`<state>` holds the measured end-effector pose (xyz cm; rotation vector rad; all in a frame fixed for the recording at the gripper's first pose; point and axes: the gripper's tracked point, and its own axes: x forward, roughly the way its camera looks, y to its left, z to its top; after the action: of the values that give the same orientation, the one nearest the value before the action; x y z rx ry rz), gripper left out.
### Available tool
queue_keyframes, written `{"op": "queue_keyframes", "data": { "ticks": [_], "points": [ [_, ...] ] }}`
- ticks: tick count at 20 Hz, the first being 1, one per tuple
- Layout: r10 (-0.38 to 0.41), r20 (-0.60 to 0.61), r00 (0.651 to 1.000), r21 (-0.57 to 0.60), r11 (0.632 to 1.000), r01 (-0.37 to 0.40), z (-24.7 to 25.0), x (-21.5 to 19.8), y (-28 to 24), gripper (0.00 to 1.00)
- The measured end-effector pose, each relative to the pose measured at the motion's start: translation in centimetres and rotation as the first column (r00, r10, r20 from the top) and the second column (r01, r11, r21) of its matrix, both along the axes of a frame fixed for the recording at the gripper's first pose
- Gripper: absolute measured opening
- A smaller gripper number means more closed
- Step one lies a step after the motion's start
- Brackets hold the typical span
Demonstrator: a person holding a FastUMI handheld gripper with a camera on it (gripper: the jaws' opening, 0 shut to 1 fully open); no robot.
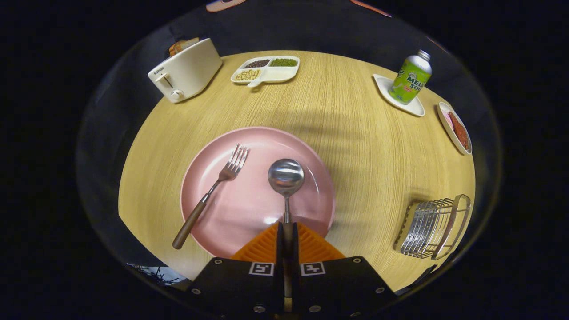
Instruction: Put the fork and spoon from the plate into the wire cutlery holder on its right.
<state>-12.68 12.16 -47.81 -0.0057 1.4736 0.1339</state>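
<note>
Tabletop: spoon (286, 178) pinched in gripper (287, 231)

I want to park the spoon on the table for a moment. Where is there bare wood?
The widest bare patch lies between the pink plate and the wire cutlery holder, running back to the divided snack tray. Crowded: the far right, with the soda bottle and small dish. The gripper is shut on the spoon.

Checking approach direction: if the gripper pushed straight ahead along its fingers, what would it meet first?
The gripper, shut on the spoon handle, likely meets only pink plate, then bare table; depth unclear.
</note>
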Motion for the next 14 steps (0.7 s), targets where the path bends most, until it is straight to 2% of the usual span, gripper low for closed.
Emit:
{"op": "queue_keyframes", "data": {
  "ticks": [6, 10, 14],
  "points": [
    [-0.022, 0.100, 0.995, 0.011, 1.000, 0.021, 3.7, 1.4, -2.3, 0.05],
    [-0.083, 0.172, 0.982, 0.012, 0.997, 0.082, 7.6, 1.9, -5.7, 0.04],
    [-0.149, 0.215, 0.965, -0.032, 0.987, 0.159, 10.7, 1.5, -11.4, 0.04]
  ]
}}
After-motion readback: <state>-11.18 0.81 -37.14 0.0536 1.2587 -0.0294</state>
